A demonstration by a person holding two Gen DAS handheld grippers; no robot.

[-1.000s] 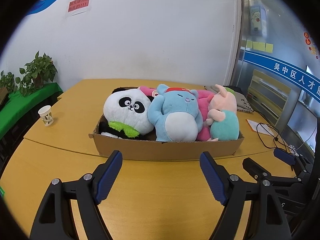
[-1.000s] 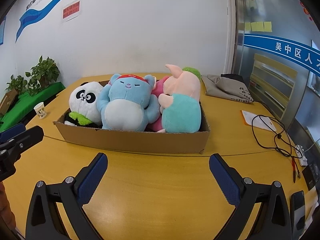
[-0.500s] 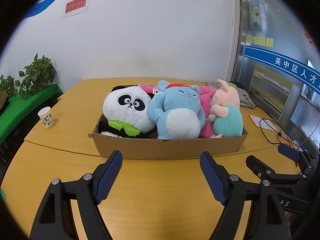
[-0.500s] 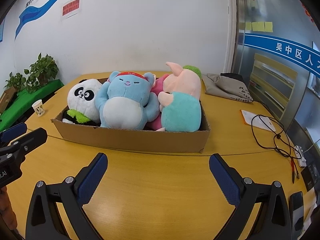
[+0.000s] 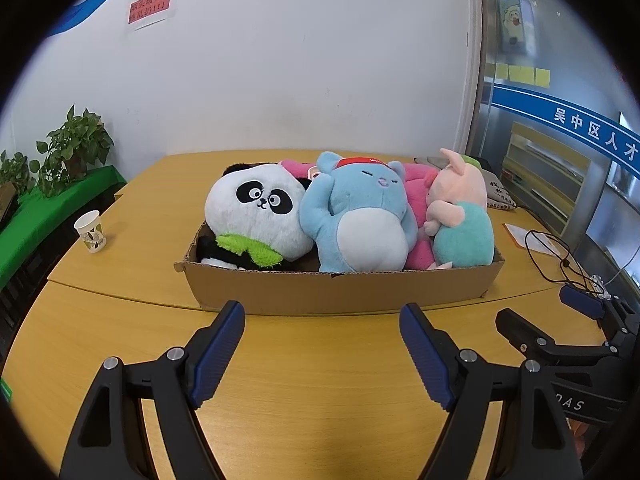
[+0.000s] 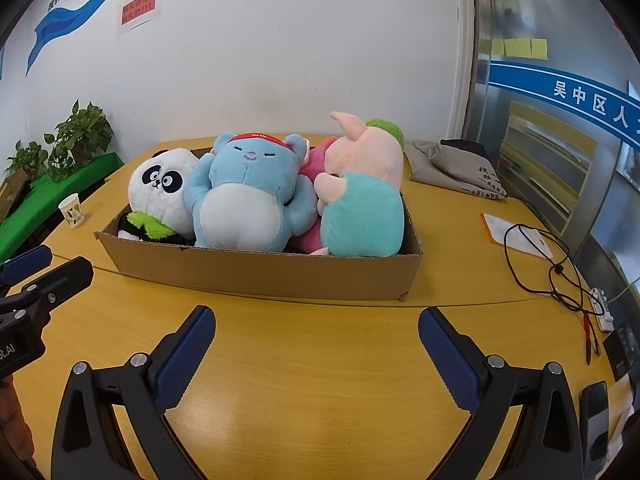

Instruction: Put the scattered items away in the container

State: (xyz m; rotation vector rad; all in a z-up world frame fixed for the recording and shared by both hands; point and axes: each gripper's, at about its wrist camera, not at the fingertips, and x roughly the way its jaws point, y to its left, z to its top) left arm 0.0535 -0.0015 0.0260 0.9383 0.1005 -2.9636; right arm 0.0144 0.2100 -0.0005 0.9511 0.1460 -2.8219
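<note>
A shallow cardboard box (image 5: pixel 340 290) (image 6: pixel 272 272) stands on the wooden table with several plush toys in it: a panda (image 5: pixel 258 216) (image 6: pixel 160 196), a blue bear with a red headband (image 5: pixel 362 220) (image 6: pixel 248 204), a pink toy (image 5: pixel 416 196) behind it, and a pink pig in teal (image 5: pixel 462 216) (image 6: pixel 364 200). My left gripper (image 5: pixel 322 322) hovers open over bare table in front of the box, nothing between its fingers. My right gripper (image 6: pixel 316 326) is open too, likewise short of the box and holding nothing. Each gripper shows at the edge of the other's view.
A paper cup (image 5: pixel 91 231) (image 6: pixel 72 210) stands left of the box. A grey cloth bag (image 6: pixel 456 168), a paper slip (image 6: pixel 516 234), a black cable (image 6: pixel 548 264) and a power strip (image 6: pixel 602 306) lie to the right. Potted plants (image 5: pixel 76 148) sit on a green shelf.
Both views have drifted only slightly, so the box sits a touch differently in frame. Both grippers stay open in front of the box; the toys have not moved.
</note>
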